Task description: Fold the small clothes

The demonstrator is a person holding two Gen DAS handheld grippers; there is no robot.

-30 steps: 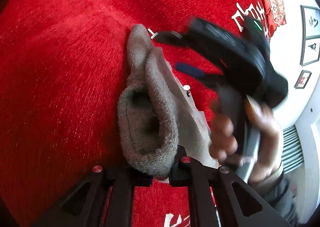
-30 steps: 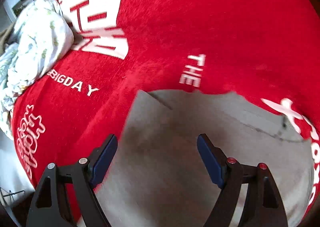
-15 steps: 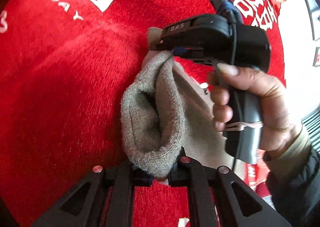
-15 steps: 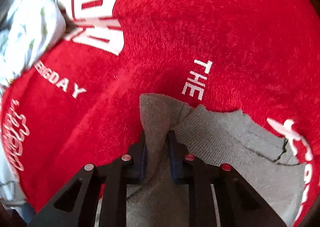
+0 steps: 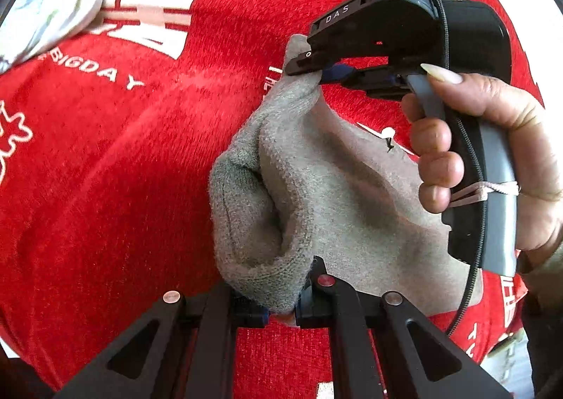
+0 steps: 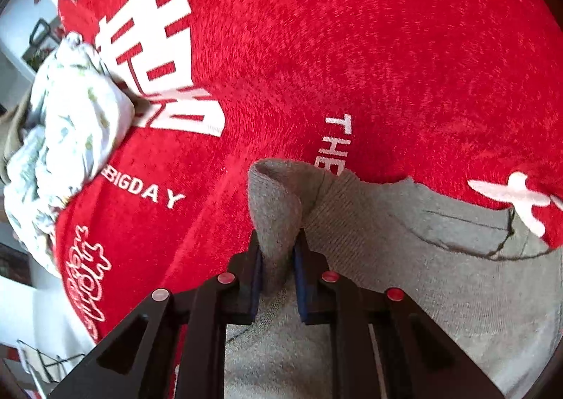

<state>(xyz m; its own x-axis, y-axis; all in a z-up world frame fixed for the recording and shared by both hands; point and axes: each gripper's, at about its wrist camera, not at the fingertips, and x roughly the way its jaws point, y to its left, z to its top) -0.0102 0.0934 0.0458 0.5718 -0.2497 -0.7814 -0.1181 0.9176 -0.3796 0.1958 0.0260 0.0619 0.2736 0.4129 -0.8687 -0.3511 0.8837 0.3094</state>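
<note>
A small grey knitted garment (image 5: 337, 195) lies on a red cloth with white lettering (image 5: 105, 159). My left gripper (image 5: 281, 307) is shut on its near edge, which bunches up into a rolled fold. My right gripper (image 5: 318, 73), held in a hand, is shut on the far end of the same edge and lifts it off the cloth. In the right wrist view the right gripper (image 6: 278, 268) pinches a raised fold of the grey garment (image 6: 404, 258), and the rest lies flat to the right.
A crumpled white floral cloth (image 6: 67, 138) lies at the far left on the red cloth (image 6: 352, 47); it also shows in the left wrist view (image 5: 45, 19). Past the cloth's left edge are a pale floor and a wire rack (image 6: 42, 363).
The right gripper came down open over the garment, shut on its edge and has lifted it. The left gripper kept its hold. Both views have shifted towards the floral cloth.
</note>
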